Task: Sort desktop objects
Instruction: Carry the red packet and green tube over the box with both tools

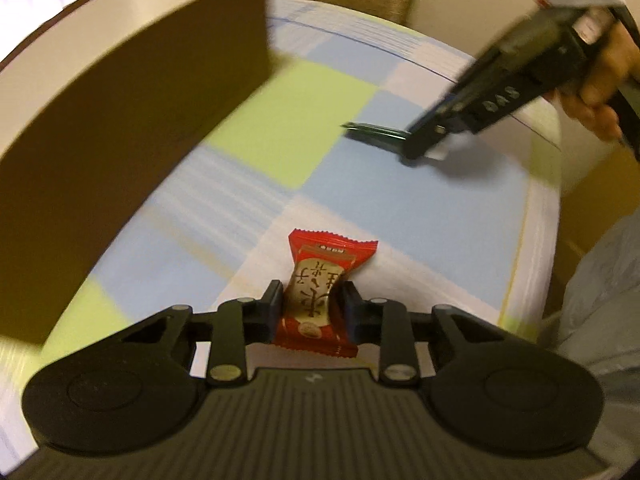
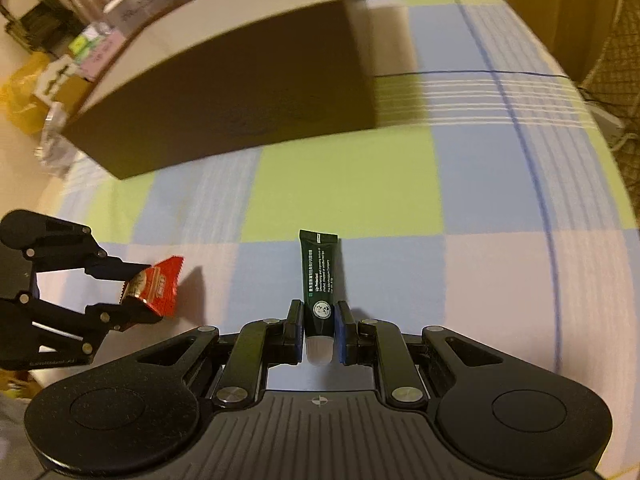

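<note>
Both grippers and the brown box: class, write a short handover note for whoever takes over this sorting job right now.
Left gripper: shut on the red candy packet, held just above the checked cloth.
Right gripper: shut on the dark green lip balm tube, its white cap toward the gripper body.
Brown box: standing on the cloth beyond both grippers; its inside is not visible.
Done: both items grasped.
Left: likely carry each to the box and release; neither is there yet.

Red candy packet (image 1: 316, 300) and dark green tube (image 2: 319, 280), each pinched above checked cloth.
</note>
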Demonstrator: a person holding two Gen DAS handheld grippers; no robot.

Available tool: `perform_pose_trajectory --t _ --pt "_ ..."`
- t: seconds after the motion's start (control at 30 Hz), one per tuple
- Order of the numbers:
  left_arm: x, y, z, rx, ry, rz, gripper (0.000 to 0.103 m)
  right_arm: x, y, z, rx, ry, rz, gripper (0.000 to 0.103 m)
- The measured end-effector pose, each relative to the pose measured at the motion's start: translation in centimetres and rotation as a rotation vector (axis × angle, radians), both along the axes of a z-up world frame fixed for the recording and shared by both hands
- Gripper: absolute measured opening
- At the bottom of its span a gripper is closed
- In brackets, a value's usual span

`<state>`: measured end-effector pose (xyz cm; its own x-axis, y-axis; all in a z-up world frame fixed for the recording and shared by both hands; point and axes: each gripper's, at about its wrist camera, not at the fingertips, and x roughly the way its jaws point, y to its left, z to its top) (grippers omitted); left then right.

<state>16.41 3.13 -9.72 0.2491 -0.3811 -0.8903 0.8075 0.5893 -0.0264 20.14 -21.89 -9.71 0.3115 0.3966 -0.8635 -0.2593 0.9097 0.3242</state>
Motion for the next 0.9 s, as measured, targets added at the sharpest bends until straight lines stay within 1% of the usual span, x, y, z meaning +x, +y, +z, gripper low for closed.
perform_pose_trajectory --t 0.1,0.2,0.3,0.4,0.47,0.53,0.6,0.67,0.8,0.9 --pt "0.0 1.6 2.0 -0.018 -0.017 0.095 0.026 0.0 0.8 1.2 0.055 -0.01 0.046 0.018" --pt "0.5 3.1 4.5 -0.015 -0.054 0.155 0.026 0.2 1.9 3.0 0.089 -0.035 0.116 0.018" --pt "1.7 3.5 7.2 -0.014 -0.115 0.153 0.026 0.7 3.0 5.1 0.104 -0.083 0.187 0.018" --pt "3.2 4.0 10.3 -0.023 -0.183 0.139 0.026 1.7 4.1 8.2 0.148 -0.164 0.241 0.018" --pt "4.9 4.0 12.3 -0.034 -0.23 0.136 0.026 2.8 4.9 10.4 0.164 -0.232 0.26 0.018" --pt "6.9 3.9 13.7 -0.046 -0.26 0.143 0.026 4.3 5.7 11.8 0.15 -0.28 0.262 0.018" --pt "9.4 3.0 14.0 -0.013 -0.298 0.152 0.026 6.0 6.5 13.1 0.119 -0.329 0.26 0.018" --pt "11.8 2.4 13.9 0.037 -0.319 0.172 0.026 7.9 7.1 13.4 0.078 -0.347 0.246 0.018" --pt "16.6 1.8 12.7 0.113 -0.318 0.214 0.026 11.6 7.9 12.7 0.002 -0.338 0.215 0.018" --pt "19.9 1.8 11.1 0.137 -0.29 0.251 0.026 14.4 8.3 11.3 -0.036 -0.302 0.196 0.018"
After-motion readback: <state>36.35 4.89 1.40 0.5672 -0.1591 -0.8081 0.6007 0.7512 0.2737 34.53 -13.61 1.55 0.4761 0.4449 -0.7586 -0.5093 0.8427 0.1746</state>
